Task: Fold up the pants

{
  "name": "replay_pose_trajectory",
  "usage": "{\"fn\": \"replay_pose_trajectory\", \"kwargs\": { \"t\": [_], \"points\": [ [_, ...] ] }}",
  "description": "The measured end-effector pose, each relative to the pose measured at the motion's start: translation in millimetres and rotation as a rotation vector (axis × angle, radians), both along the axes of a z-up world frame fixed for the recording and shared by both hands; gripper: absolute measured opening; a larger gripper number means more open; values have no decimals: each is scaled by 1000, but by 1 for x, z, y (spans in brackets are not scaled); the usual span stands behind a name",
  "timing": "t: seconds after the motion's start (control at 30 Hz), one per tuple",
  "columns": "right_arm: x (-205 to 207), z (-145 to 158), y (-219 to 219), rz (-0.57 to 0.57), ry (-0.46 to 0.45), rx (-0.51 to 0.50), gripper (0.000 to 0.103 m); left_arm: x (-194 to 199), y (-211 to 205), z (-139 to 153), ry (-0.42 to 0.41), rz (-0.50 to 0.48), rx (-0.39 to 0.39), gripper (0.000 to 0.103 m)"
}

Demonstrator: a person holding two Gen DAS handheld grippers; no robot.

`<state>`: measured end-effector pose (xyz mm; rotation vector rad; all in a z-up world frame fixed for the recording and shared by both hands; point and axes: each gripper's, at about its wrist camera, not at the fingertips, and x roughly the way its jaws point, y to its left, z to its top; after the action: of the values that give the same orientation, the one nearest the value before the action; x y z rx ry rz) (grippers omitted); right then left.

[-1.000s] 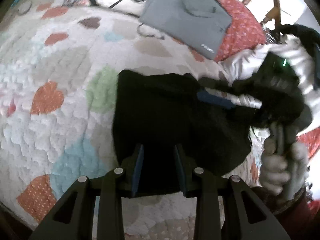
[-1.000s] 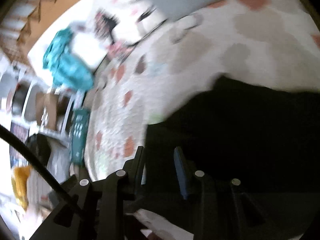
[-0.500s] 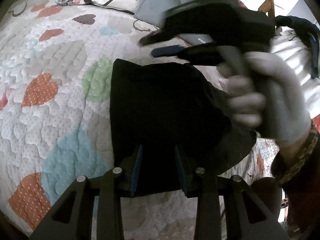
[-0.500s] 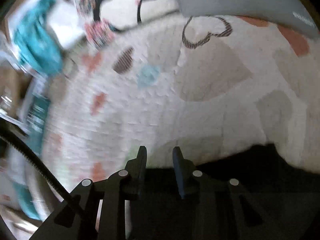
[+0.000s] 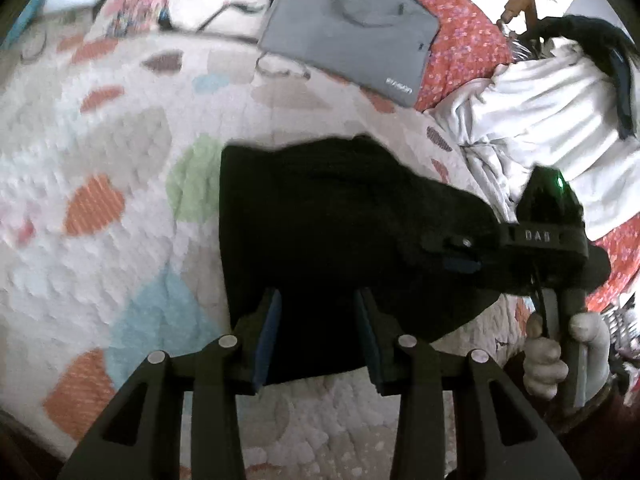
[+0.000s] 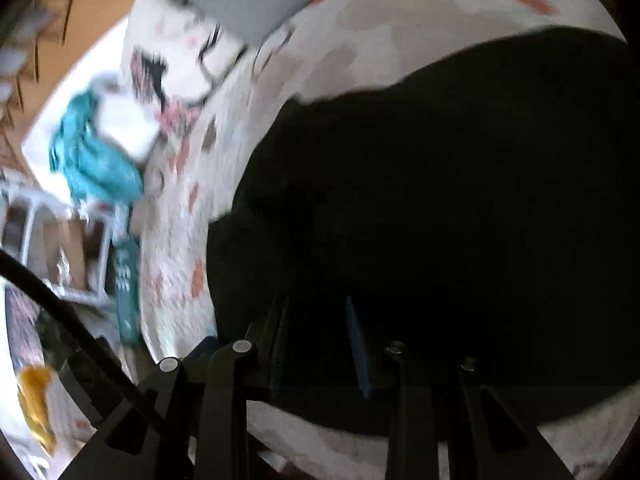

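The black pants (image 5: 320,232) lie folded into a compact bundle on the heart-patterned quilt (image 5: 100,168). My left gripper (image 5: 318,336) is open, its fingers astride the near edge of the bundle. My right gripper (image 5: 460,256) reaches in from the right, low over the bundle's right side, held by a gloved hand (image 5: 548,356). In the right wrist view the pants (image 6: 440,200) fill most of the frame and the right gripper (image 6: 320,340) is open over the dark cloth.
A folded grey garment (image 5: 352,28) lies at the far side on a red floral cushion (image 5: 464,40). White cloth (image 5: 540,108) is piled at the right. A patterned pillow (image 5: 192,4) lies far left. Teal fabric (image 6: 92,156) and shelves show beyond the bed's edge.
The right gripper, raised above the pants half a second ago, has come back down onto the bundle's right side. The left gripper has stayed at the near edge.
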<state>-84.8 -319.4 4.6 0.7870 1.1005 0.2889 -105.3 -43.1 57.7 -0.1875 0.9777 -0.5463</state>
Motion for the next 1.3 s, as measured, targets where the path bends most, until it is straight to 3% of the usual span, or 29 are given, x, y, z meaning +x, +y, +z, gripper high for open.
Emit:
{"fn": "replay_pose_trajectory", "kwargs": {
  "t": [0.1,0.2,0.23,0.37,0.5,0.67,0.77,0.87,0.93,1.03,1.1,1.13,1.17,1.2,1.23,1.27,1.3],
  "points": [
    [-33,25,-29,-106,-125,-31,33,2,-11,27,-58,-44,33,38],
    [-73,44,-64,-277,-186,-113,53,15,-40,52,-95,-122,53,44],
    [-87,48,-80,-365,-184,-139,60,22,-57,60,-100,-157,54,45],
    [-120,43,-123,-609,-129,-135,65,44,-124,74,-71,-289,52,50],
    [-128,22,-142,-706,-51,-120,66,64,-210,69,-25,-422,96,50],
    [-119,-6,-142,-668,-19,-62,66,78,-308,42,57,-573,188,50],
    [-115,-18,-141,-664,-38,-58,66,93,-351,22,111,-606,222,50],
    [-110,-20,-142,-654,-83,-27,71,107,-383,-2,193,-635,245,50],
    [-104,-23,-143,-644,-108,-1,71,112,-402,-16,201,-656,289,50],
    [-95,-27,-145,-626,-132,25,70,110,-424,-37,227,-729,366,59],
    [-90,-24,-142,-611,-139,5,62,102,-433,-47,217,-760,420,62],
    [-88,-24,-141,-605,-132,-10,48,98,-435,-46,199,-771,432,63],
    [-87,-26,-142,-599,-126,-8,41,94,-435,-45,193,-783,431,60],
    [-87,-27,-143,-591,-126,20,33,88,-433,-41,193,-800,414,37],
    [-87,-27,-143,-587,-134,43,29,85,-430,-38,184,-807,407,26],
    [-87,-24,-143,-580,-149,51,29,81,-424,-32,177,-811,388,18],
    [-86,-19,-141,-568,-165,41,26,79,-416,-25,169,-803,363,18]
  ]
}}
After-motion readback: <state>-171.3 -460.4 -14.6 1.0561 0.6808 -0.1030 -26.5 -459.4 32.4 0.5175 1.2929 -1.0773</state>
